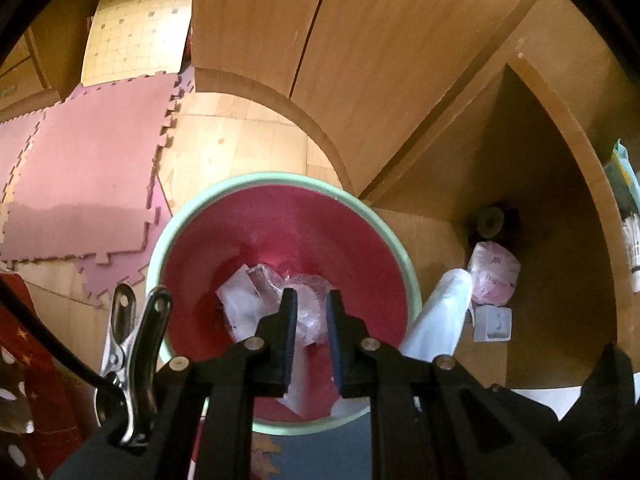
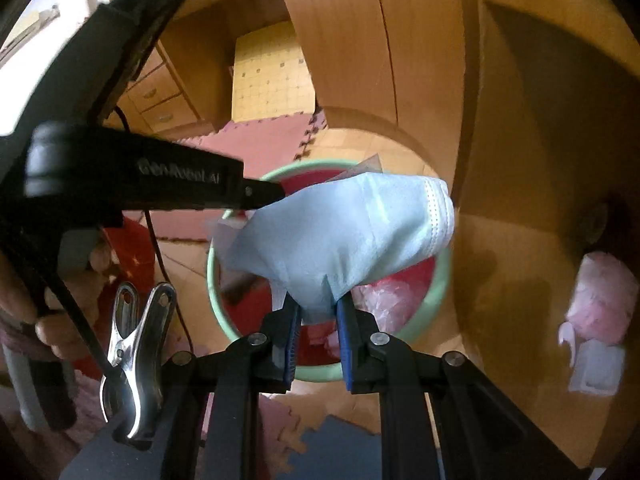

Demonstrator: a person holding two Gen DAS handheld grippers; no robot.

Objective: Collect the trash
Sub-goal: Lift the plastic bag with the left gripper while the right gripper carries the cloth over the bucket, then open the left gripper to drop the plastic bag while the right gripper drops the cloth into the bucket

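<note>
A round bin with a pale green rim and a red inside stands on the floor, holding crumpled white paper and clear plastic. My left gripper hangs over its mouth, pointing steeply down. Its narrow jaws are shut on a piece of clear plastic wrap that trails down between them. In the right wrist view my right gripper is shut on a light blue face mask, which fans out above the same bin. The left gripper reaches in from the upper left over the bin.
Pink foam mats cover the floor to the left. Wooden cabinet panels rise behind the bin. In the open niche on the right lie a pink tissue pack, a white roll and a small white box. A hand grips the left tool.
</note>
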